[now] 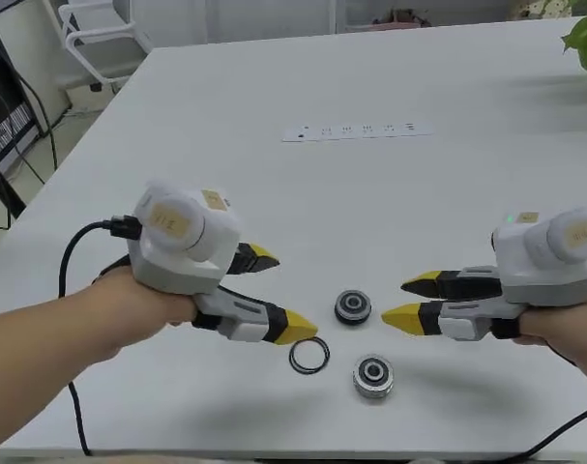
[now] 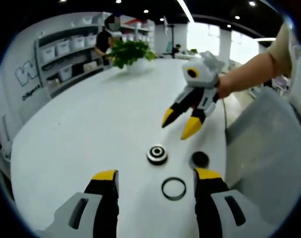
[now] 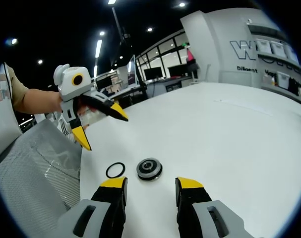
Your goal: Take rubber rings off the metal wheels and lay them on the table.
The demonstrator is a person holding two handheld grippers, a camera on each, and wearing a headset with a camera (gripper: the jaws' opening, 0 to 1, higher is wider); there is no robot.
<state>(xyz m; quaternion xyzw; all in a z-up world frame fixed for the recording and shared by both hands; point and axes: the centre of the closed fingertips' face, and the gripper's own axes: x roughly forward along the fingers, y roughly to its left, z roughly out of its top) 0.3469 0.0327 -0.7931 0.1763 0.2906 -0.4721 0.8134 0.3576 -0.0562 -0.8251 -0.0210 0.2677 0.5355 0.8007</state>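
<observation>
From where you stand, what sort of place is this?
Probably an office or lab showroom: a big white meeting table with a built-in socket strip, wall shelves of storage bins, a potted plant, and monitors on desks behind.

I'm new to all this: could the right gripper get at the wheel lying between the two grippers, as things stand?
Probably yes. The right gripper is open, and the wheel lies just ahead of its tips, with nothing between them.
</observation>
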